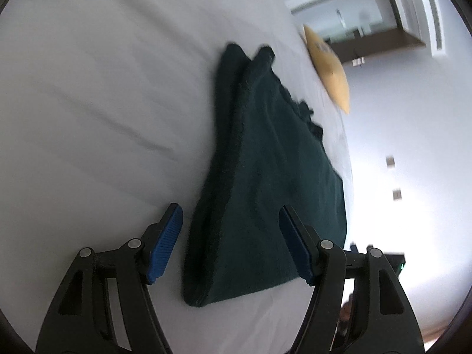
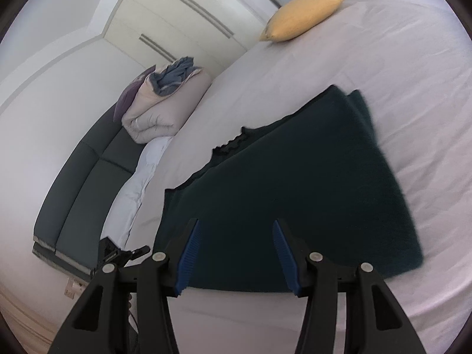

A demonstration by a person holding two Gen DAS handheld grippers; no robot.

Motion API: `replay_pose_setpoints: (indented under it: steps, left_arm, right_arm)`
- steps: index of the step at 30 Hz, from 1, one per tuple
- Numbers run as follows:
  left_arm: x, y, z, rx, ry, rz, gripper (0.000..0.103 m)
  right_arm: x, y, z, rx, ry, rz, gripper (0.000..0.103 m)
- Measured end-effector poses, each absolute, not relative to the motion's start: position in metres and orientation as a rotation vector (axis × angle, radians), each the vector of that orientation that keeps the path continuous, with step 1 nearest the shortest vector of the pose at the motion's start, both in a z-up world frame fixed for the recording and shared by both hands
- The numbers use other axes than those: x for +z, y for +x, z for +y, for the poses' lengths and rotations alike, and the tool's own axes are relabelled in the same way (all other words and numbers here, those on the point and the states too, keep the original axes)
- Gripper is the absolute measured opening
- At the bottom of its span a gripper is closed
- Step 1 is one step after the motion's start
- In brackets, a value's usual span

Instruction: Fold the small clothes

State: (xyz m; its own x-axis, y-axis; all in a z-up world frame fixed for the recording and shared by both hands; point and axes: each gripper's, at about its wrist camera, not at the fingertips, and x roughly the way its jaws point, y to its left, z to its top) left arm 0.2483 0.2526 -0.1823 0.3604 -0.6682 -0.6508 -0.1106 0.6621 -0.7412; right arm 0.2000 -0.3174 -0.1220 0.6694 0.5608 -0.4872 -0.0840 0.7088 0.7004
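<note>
Dark green garment [image 1: 265,171] folded on white bed [image 1: 88,88], near its edge. Left gripper [image 1: 231,215] and right gripper [image 2: 236,227] both spread, empty, above it. Likely soft, light, limp; best pinched at corners of near hem.

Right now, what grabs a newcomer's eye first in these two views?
The dark green garment, folded and lying flat on the white bed sheet, fills the middle of both views. Both grippers, left and right, are open above its near edge, holding nothing. A yellow pillow lies at the bed's far end.
</note>
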Motion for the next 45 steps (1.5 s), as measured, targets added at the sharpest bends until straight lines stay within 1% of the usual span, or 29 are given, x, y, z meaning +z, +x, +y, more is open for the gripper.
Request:
replay_pose_setpoints:
  steps: [6,8,10,11,12,13,14,17,21,24,29,32,33,36,37,38,40,41,42,43,45]
  left_arm:
    - [-0.186,0.265,0.240,-0.497,-0.792,1.234,0.064]
    - [-0.187,0.268,0.233,-0.526,-0.777,1.265,0.057]
    - [-0.187,0.267,0.232,-0.532,-0.775,1.278,0.053]
    - [-0.188,0.268,0.234,-0.535,-0.797,1.279,0.045]
    - [-0.190,0.265,0.236,-0.537,-0.818,1.276,0.039]
    - [-0.193,0.264,0.240,-0.534,-0.847,1.275,0.029]
    - [-0.197,0.262,0.244,-0.527,-0.873,1.271,0.025]
    - [-0.202,0.256,0.249,-0.515,-0.886,1.249,0.015]
    - [-0.198,0.249,0.253,-0.492,-0.902,1.197,0.011]
    - [-0.191,0.246,0.252,-0.473,-0.899,1.166,0.011]
    - [-0.171,0.246,0.243,-0.433,-0.855,1.142,0.010]
    - [-0.146,0.248,0.229,-0.430,-0.804,1.121,0.010]
    - [-0.135,0.250,0.222,-0.432,-0.779,1.115,0.010]
    - [-0.096,0.258,0.176,-0.462,-0.663,1.096,0.010]
    - [-0.085,0.261,0.156,-0.477,-0.623,1.093,0.010]
    - [-0.076,0.263,0.138,-0.491,-0.590,1.092,0.010]
    - [-0.063,0.265,0.092,-0.526,-0.498,1.087,0.010]
    - [-0.061,0.266,0.058,-0.548,-0.434,1.087,0.010]
    - [-0.062,0.266,0.040,-0.558,-0.405,1.087,0.010]
    - [-0.068,0.266,0.018,-0.569,-0.377,1.097,0.010]
    - [-0.090,0.267,-0.019,-0.578,-0.342,1.141,0.010]
  right_arm:
    - [-0.113,0.230,-0.281,0.481,0.647,0.795,0.055]
    - [-0.112,0.242,-0.265,0.504,0.627,0.809,0.055]
    - [-0.113,0.253,-0.248,0.531,0.609,0.829,0.055]
    - [-0.114,0.258,-0.241,0.541,0.599,0.838,0.055]
    - [-0.115,0.264,-0.231,0.554,0.585,0.851,0.055]
    - [-0.116,0.268,-0.225,0.564,0.579,0.860,0.055]
    - [-0.119,0.272,-0.219,0.572,0.576,0.871,0.055]
    - [-0.128,0.288,-0.198,0.596,0.562,0.916,0.055]
    - [-0.143,0.308,-0.178,0.617,0.565,0.976,0.055]
    - [-0.166,0.325,-0.168,0.599,0.568,1.080,0.056]
    - [-0.177,0.325,-0.176,0.641,0.616,1.038,0.058]
    - [-0.178,0.321,-0.186,0.684,0.667,1.017,0.059]
    - [-0.178,0.321,-0.192,0.701,0.707,1.020,0.061]
    - [-0.175,0.320,-0.215,0.728,0.798,1.002,0.066]
    - [-0.174,0.320,-0.226,0.740,0.825,0.987,0.066]
    - [-0.173,0.321,-0.237,0.752,0.859,0.974,0.066]
    - [-0.173,0.322,-0.261,0.764,0.929,0.955,0.070]
    - [-0.174,0.322,-0.272,0.770,0.960,0.942,0.071]
    - [-0.174,0.322,-0.287,0.778,0.993,0.923,0.073]
    - [-0.175,0.322,-0.295,0.779,1.012,0.916,0.075]
    - [-0.180,0.321,-0.314,0.789,1.067,0.911,0.077]
